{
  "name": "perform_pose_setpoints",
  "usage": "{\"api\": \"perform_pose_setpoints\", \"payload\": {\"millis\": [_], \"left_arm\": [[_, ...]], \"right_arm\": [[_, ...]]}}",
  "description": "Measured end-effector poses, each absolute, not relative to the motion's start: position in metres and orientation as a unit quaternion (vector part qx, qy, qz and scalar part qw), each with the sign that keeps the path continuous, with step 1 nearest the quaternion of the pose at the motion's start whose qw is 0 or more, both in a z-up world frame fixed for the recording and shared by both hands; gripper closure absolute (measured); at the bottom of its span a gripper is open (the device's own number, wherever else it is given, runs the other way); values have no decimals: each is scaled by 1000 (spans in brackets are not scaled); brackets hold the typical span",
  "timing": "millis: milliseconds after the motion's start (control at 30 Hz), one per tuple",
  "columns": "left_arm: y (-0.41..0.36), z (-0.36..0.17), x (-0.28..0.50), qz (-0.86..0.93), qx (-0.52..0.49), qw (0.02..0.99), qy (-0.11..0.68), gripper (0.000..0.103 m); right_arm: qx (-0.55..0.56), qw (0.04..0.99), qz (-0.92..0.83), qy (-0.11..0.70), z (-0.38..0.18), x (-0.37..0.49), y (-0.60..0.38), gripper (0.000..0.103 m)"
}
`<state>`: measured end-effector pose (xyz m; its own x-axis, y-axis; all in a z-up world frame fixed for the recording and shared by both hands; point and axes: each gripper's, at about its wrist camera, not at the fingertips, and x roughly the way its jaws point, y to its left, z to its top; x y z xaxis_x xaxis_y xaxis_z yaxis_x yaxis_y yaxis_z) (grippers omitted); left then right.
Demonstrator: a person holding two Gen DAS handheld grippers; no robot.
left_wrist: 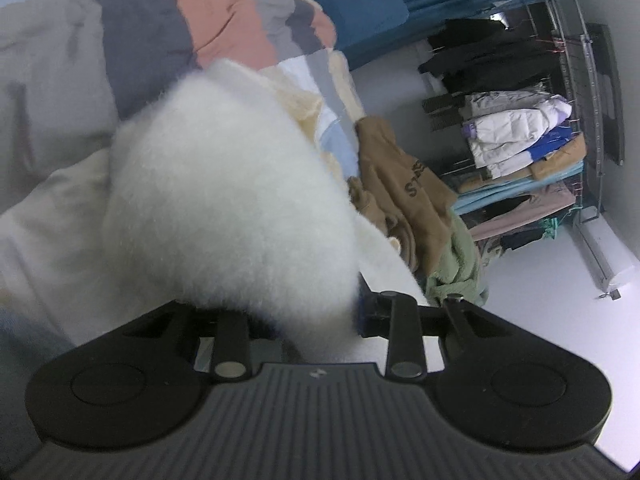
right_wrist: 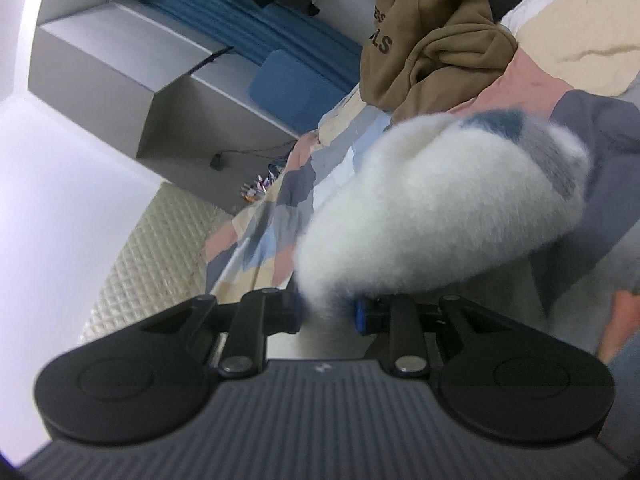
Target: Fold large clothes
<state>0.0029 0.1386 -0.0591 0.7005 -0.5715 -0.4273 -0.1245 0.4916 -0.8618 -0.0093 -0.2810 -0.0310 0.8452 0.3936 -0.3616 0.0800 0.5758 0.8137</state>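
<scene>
Both grippers look clamped on the same fluffy white fleece garment [left_wrist: 224,200] — the left gripper [left_wrist: 316,316] has a thick wad bunched between its fingers, the right gripper [right_wrist: 328,312] pinches a narrower edge. My guess is they're holding two ends up to spread it for a fold. It hangs just over the patchwork quilted bed cover [left_wrist: 224,24], with a tan lettered hoodie [right_wrist: 432,44] heaped further back.
</scene>
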Motion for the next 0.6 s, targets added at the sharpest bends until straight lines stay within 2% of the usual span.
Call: {"api": "perform_pose_setpoints", "payload": {"millis": [267, 333, 400, 600], "left_arm": [[137, -61, 14, -164, -454, 791, 375, 60], [137, -58, 17, -167, -451, 793, 373, 59], [139, -54, 22, -168, -451, 794, 371, 58], [132, -31, 43, -169, -428, 815, 352, 58]], "right_arm": [[422, 854, 90, 290, -30, -3, -280, 71], [415, 856, 94, 294, -25, 1, -279, 67], [415, 854, 107, 295, -21, 4, -280, 52], [396, 863, 124, 287, -4, 21, -277, 49]]}}
